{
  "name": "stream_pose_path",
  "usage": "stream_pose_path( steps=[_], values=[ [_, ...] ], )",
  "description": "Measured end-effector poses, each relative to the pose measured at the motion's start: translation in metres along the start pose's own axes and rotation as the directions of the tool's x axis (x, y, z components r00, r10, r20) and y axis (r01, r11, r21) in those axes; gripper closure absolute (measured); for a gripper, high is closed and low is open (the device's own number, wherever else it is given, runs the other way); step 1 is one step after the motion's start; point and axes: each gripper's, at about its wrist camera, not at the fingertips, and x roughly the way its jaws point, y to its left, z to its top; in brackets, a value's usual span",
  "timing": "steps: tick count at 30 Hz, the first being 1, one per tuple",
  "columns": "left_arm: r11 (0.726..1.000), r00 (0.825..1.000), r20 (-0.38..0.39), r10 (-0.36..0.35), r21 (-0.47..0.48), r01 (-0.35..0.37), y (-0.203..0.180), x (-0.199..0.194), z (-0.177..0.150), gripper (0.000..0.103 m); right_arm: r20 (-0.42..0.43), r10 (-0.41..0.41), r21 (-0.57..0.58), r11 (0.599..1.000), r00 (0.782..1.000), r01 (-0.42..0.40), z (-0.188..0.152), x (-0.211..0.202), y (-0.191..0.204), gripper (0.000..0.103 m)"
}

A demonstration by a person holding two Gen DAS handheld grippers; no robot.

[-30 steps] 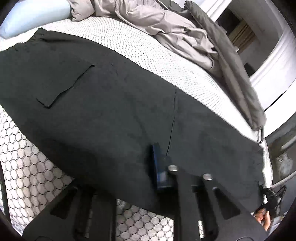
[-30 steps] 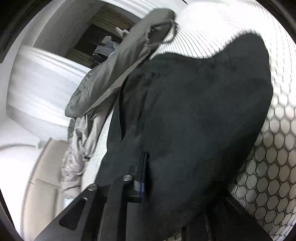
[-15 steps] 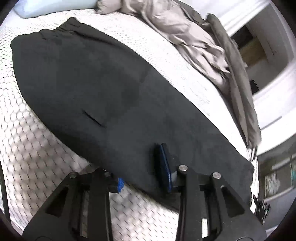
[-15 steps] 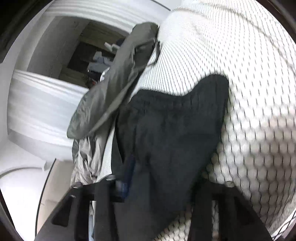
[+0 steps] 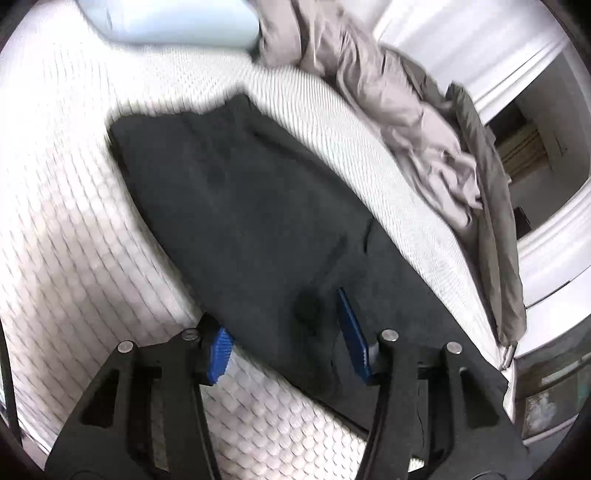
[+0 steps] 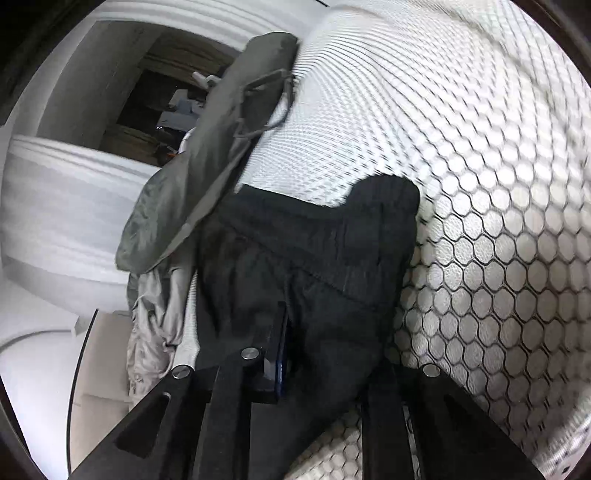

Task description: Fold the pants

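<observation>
Left wrist view: black pants (image 5: 258, 221) spread flat on white honeycomb-quilted mattress (image 5: 66, 229), running diagonally from upper left to lower right. Left gripper (image 5: 288, 343) above the near edge of the fabric, jaws opening, blue pads (image 5: 221, 349) well apart. One pad over bare mattress just beside the pants edge, the other over the fabric; cloth lying under the gap but not pinched. Small raised pucker in the fabric just ahead of the gap. Pale blue pillow (image 5: 177, 18) at the top of the mattress; crumpled grey-beige bedding (image 5: 406, 110) heaped along the far side, well apart from the gripper.

Right wrist view: end of the pants (image 6: 314, 277) bunched and folded at the mattress (image 6: 480, 184) edge, rising toward the camera. Right gripper (image 6: 325, 362) with jaws closing and dark fabric filling the space between them. One finger with blue pad (image 6: 282, 347) pressed against the cloth; opposite finger hidden behind the bunched fabric, so contact on that side cannot be told. Grey-green cover (image 6: 207, 166) draped beside the pants, overlapping the mattress edge.
</observation>
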Motion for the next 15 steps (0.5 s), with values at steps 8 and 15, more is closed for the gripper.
stream_pose_path(
  steps=[8,15],
  values=[
    [0.995,0.997,0.058,0.047,-0.085,-0.042,0.031,-0.008,0.035,0.099,0.033,0.036,0.016,0.999,0.999,-0.036,-0.002,-0.012,-0.004,0.097],
    [0.988,0.988,-0.027,0.150,-0.045,-0.151,0.041,0.008,0.031,0.091,-0.042,-0.050,0.039,0.998,0.998,0.052,-0.002,-0.007,-0.022,0.096]
  ],
)
